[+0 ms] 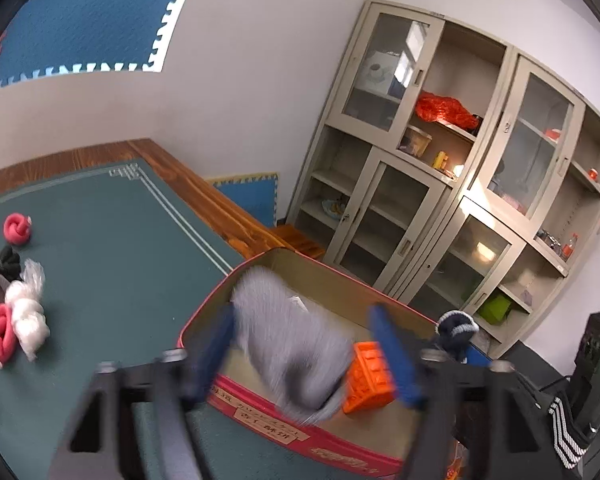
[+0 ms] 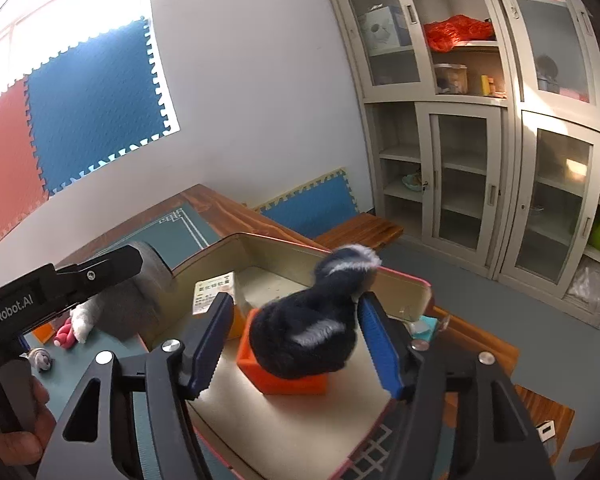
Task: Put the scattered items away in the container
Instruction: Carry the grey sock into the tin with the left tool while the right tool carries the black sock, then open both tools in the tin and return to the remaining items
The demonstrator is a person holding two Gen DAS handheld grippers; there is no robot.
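Hanging inside wide-spread fingers [image 1: 392,360], grey sock [image 1: 288,344] overlaps tin [image 1: 204,312] rim.

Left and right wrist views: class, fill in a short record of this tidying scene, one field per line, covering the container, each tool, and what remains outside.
container: red-rimmed rectangular tin box, open, on green table mat
left tool: open, blurred grey rolled sock between its fingers over the box
right tool: open, navy white-striped rolled sock between its fingers
inside box: orange plastic block under the navy sock
still outside: pink twisted roll, white fluffy bundle
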